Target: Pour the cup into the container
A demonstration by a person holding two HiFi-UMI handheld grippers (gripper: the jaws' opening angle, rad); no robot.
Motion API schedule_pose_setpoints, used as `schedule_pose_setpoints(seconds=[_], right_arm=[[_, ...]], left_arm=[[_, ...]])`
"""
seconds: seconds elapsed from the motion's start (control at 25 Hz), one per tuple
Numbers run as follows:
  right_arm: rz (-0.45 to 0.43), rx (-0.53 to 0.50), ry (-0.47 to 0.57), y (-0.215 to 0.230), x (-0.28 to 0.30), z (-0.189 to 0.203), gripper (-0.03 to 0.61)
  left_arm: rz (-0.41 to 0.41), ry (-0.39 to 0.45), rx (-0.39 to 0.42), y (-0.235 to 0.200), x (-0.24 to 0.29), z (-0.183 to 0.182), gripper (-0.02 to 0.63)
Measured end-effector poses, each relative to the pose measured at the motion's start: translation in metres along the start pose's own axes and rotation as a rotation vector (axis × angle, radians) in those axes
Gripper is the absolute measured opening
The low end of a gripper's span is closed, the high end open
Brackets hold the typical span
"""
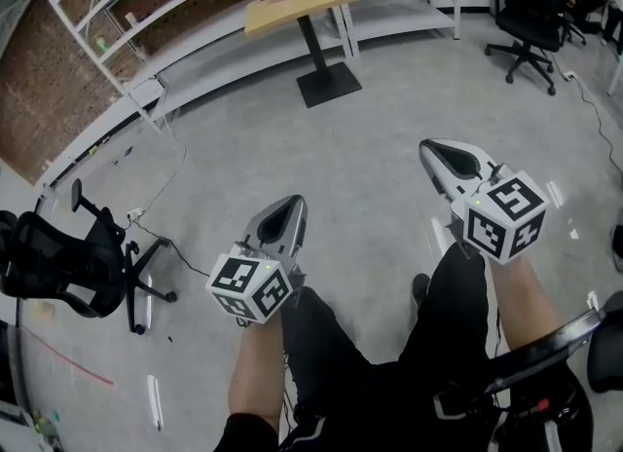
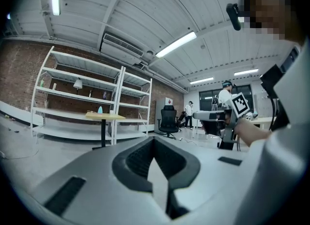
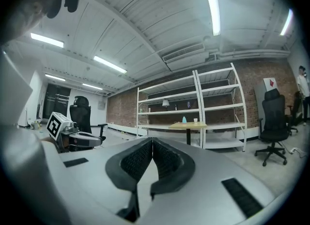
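Holding grey left gripper (image 1: 290,207) and grey right gripper (image 1: 438,153) near, jaws pressed together, empty: nothing within reach, small white cup (image 3: 194,120) far off on tan wooden table (image 3: 175,126) beside pale blue vessel (image 3: 184,120).

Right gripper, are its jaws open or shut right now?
Shut. In the right gripper view, the right gripper has its jaw tips touching, with nothing held between them.
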State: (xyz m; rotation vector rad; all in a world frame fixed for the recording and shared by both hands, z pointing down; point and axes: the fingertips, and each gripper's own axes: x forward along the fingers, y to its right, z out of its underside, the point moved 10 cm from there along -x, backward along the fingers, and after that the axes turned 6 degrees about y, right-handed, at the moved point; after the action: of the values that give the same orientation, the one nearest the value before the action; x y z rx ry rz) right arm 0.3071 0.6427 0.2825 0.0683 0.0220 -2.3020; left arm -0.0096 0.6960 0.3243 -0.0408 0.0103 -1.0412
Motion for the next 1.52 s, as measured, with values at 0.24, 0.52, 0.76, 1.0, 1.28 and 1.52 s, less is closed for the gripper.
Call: schedule_pose_setpoints(seconds=[0.24, 0.52, 0.76, 1.0, 1.28, 1.52], right_arm=[[0.000, -0.008, 0.016, 0.010, 0.030, -0.010, 0.003], [-0.030, -0.035, 0.026, 0.026, 0.081, -0.021, 0.003], [-0.028, -0.031, 0.038, 0.046, 0.115, -0.021, 0.003], [0.048, -0.026, 0.033, 0.091, 0.136, -0.010, 0.003], [0.047, -0.001, 0.057, 0.142, 0.185, -0.005, 0.003], [0.038, -0.006, 0.074, 0.177, 0.238, -0.010, 0.003]], left_arm=[[0.019, -0.004, 0.010, -0.019, 0.018, -0.008, 0.002], [0.005, 0.046, 0.010, -0.055, 0.051, -0.025, 0.002], [0.016, 0.057, 0.010, -0.083, 0.086, -0.030, 0.002], [0.084, 0.031, 0.009, -0.106, 0.155, -0.025, 0.002], [0.081, 0.011, 0.013, -0.142, 0.221, -0.029, 0.002], [0.092, 0.019, 0.054, -0.170, 0.266, -0.040, 0.002]])
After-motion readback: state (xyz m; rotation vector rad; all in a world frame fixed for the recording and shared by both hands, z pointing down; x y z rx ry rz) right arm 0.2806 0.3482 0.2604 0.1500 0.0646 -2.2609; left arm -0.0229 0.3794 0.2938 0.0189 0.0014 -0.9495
